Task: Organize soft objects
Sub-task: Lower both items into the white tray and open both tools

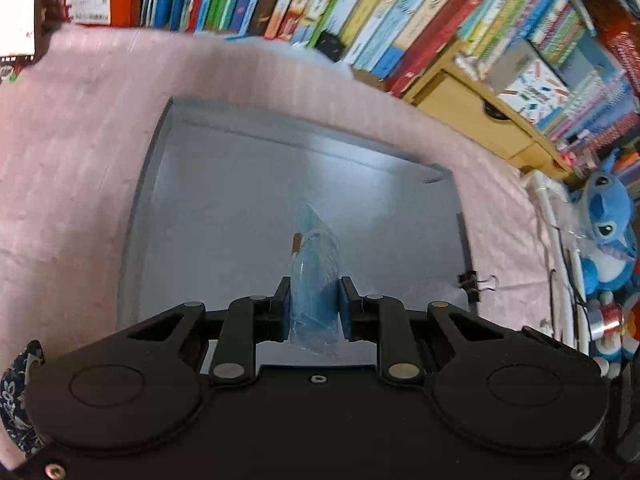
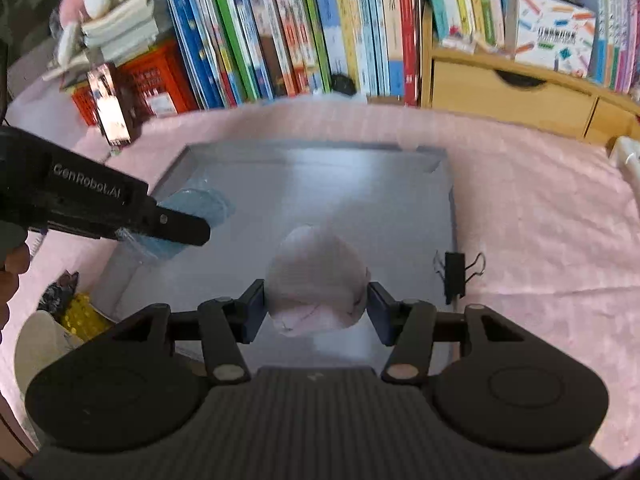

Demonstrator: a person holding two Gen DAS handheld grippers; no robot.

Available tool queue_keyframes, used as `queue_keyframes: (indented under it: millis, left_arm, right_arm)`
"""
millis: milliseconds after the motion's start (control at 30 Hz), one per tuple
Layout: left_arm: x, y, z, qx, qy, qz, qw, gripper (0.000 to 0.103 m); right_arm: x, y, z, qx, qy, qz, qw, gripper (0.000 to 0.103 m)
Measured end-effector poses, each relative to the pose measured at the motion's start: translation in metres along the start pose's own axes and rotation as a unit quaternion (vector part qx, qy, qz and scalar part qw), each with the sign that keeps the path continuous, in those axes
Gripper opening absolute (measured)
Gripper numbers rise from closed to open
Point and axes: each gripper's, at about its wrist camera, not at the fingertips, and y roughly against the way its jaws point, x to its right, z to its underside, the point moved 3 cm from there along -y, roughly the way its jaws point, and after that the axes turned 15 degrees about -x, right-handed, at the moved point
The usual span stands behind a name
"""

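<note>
My left gripper (image 1: 314, 306) is shut on a blue soft item in a clear plastic wrapper (image 1: 314, 276), held over the grey tray (image 1: 224, 184). From the right wrist view the same wrapped blue item (image 2: 196, 208) hangs under the left gripper (image 2: 176, 232) at the tray's left side. My right gripper (image 2: 316, 304) is shut on a pale pink rolled cloth bundle (image 2: 316, 280), above the tray's (image 2: 360, 184) near middle. The tray's floor looks bare.
The tray sits on a pink cloth (image 2: 540, 220). A black binder clip (image 2: 456, 272) grips the tray's right rim. Behind stand a row of books (image 2: 300, 28), a red crate (image 2: 156, 80) and a wooden drawer unit (image 2: 508, 96). A blue plush toy (image 1: 608, 220) sits at the right.
</note>
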Motion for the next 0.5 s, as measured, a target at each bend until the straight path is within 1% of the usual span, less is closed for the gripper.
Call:
queue_keyframes:
  millis: [200, 300, 500]
  left_arm:
    - [-0.007, -0.015, -0.004, -0.02, 0.015, 0.004, 0.9997, 0.022]
    - [-0.009, -0.021, -0.006, -0.025, 0.021, -0.003, 0.9995, 0.022]
    - [-0.014, -0.032, -0.008, -0.037, 0.027, -0.001, 0.9989, 0.022]
  right_arm:
    - [0.004, -0.014, -0.004, -0.028, -0.003, 0.01, 1.0, 0.059]
    - [0.006, -0.02, -0.006, -0.035, -0.005, 0.012, 0.999, 0.059]
    - [0.008, -0.028, -0.008, -0.044, -0.005, 0.015, 0.999, 0.06]
